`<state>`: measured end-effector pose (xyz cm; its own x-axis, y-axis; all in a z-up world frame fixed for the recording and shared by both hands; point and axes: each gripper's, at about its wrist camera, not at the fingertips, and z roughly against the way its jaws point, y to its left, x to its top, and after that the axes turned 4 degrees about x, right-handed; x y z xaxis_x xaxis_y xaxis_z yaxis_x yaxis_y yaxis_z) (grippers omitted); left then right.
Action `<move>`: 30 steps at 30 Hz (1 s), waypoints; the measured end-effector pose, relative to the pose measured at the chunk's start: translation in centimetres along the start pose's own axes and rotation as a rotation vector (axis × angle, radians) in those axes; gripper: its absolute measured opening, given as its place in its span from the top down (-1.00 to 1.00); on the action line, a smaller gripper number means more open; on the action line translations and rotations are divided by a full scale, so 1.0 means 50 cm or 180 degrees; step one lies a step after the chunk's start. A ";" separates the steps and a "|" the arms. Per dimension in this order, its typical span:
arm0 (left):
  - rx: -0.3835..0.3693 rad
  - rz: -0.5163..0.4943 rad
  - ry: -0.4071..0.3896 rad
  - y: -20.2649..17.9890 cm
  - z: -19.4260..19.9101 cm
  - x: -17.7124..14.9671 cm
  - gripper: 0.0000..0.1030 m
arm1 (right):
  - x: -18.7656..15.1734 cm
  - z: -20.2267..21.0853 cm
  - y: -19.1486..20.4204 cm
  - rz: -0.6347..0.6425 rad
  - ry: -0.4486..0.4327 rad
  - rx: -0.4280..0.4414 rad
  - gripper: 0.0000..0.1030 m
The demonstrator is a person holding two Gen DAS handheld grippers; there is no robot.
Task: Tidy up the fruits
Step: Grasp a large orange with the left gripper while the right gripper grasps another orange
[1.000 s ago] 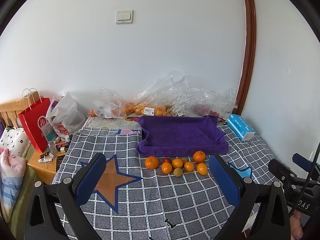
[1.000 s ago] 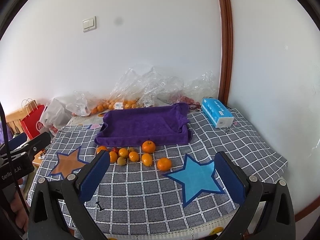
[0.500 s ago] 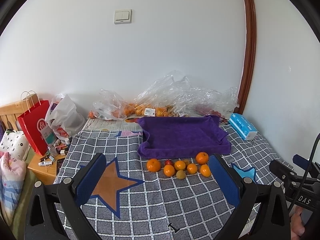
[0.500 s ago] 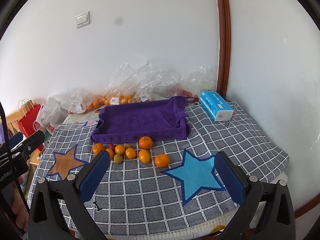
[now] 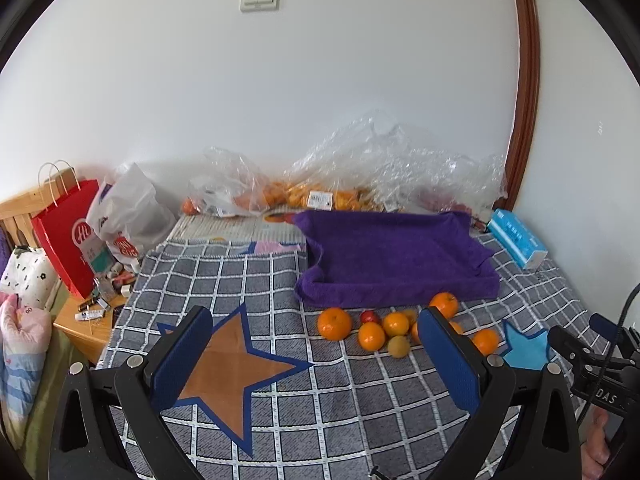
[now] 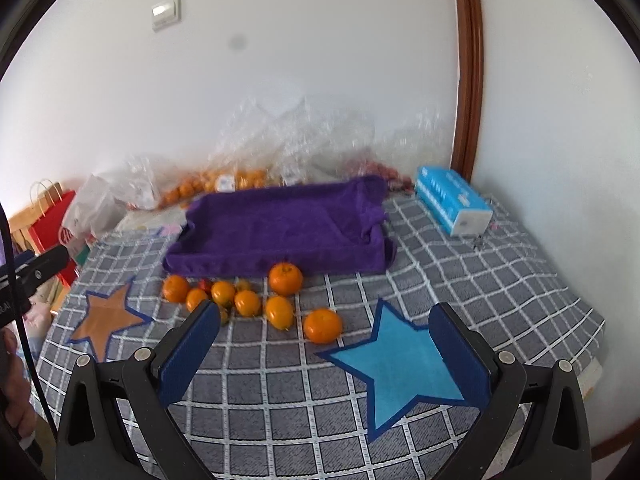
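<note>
The checked grey tablecloth (image 5: 344,408) covers the whole work surface and carries two star patches: a brown star (image 5: 224,364) and a light-blue star (image 6: 396,364).

The purple towel-lined tray (image 5: 394,258) is the reference landmark. It sits on the cloth toward the wall, and no fruit lies in it.

Behind the tray, against the wall, lie crumpled clear plastic bags (image 5: 380,164) with more orange fruit inside. To the right of the tray, near the corner, lies a blue tissue pack (image 6: 452,202). Far to the left of the tray, off the cloth's edge, stands a red paper bag (image 5: 66,236) with a white plastic bag (image 5: 128,216) beside it.

The loose fruits (image 6: 248,300) lie in a cluster on the cloth just in front of the tray's near wall. Most are orange citrus. The largest orange (image 6: 285,278) sits closest to the tray, touching or nearly touching its front wall. One orange (image 6: 322,325) lies apart at the right end of the cluster, farthest from the tray. A small red fruit (image 5: 370,316) and a dull yellow-green fruit (image 5: 398,346) lie among the oranges.

The left gripper (image 5: 316,360) hovers in front of the tray, above the brown star, jaws spread wide, holding nothing. The right gripper (image 6: 326,356) hovers in front of the tray, above the light-blue star, jaws likewise spread wide and empty.
</note>
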<state>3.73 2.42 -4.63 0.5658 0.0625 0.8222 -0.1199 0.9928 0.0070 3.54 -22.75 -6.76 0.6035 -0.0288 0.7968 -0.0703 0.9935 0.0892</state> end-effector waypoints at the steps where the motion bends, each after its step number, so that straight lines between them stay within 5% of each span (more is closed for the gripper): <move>1: 0.0007 -0.0021 0.0050 0.001 -0.013 -0.003 -0.99 | -0.004 -0.017 -0.004 -0.0023 0.0055 -0.0028 -0.97; 7: 0.0010 -0.0085 0.0319 0.008 -0.104 -0.039 -0.93 | -0.052 -0.130 -0.016 0.0014 0.0297 -0.0174 -0.51; 10: -0.0068 -0.0050 0.0441 0.012 -0.141 -0.054 -0.84 | -0.067 -0.178 -0.020 -0.0022 0.0505 0.0032 -0.33; 16: -0.0204 -0.0069 0.0609 0.001 -0.192 -0.071 -0.83 | -0.078 -0.243 -0.030 -0.0112 0.0615 0.0105 -0.27; 22: -0.0247 -0.0057 0.0742 -0.012 -0.239 -0.075 -0.76 | -0.077 -0.289 -0.031 -0.0094 0.0761 0.0150 0.04; 27: -0.0285 0.0037 0.0769 -0.017 -0.282 -0.069 -0.33 | -0.080 -0.297 -0.028 -0.0022 0.0697 0.0165 0.18; 30: -0.0270 -0.0004 0.0820 -0.028 -0.310 -0.063 -0.30 | -0.080 -0.298 -0.031 -0.0015 0.0667 0.0193 0.18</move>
<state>14.78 2.40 -16.05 0.7562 0.0745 0.6501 -0.0563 0.9972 -0.0487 13.05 -22.54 -19.00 0.7555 -0.0036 0.6551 -0.1110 0.9848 0.1334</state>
